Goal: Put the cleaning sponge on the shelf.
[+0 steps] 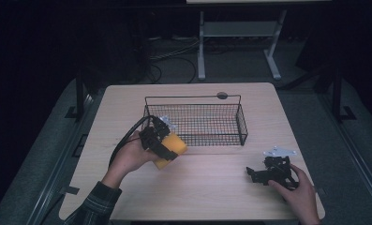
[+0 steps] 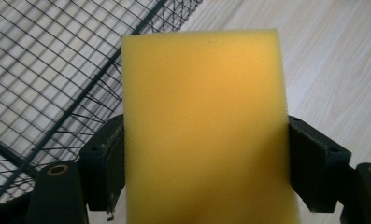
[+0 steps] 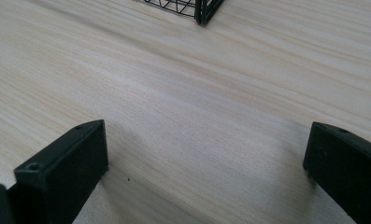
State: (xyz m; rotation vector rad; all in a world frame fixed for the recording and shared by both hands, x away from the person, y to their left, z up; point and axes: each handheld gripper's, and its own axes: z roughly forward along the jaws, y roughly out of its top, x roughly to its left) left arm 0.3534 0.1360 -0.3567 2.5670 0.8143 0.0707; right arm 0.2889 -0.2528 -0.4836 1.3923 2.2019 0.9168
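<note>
Two grippers: both are showing in the high view, one in each of the person's hands, well apart on the table [image 1: 212,197].
Left gripper [image 1: 161,140]: its jaws are pressing on both sides of a yellow sponge [image 1: 171,149]; in the left gripper view the sponge [image 2: 204,126] is sitting squeezed between the two black jaws.
Sponge position: it is being held just beside the near left corner of the wire basket [image 1: 195,123], at the basket's outer side, above the table.
Right gripper [image 1: 270,174]: it is resting low at the table's near right part; in the right gripper view its jaws are standing wide apart with bare wood between them.
Basket: it is standing upright near the table's middle, its corner [image 3: 202,11] peeking in at the top of the right gripper view.
</note>
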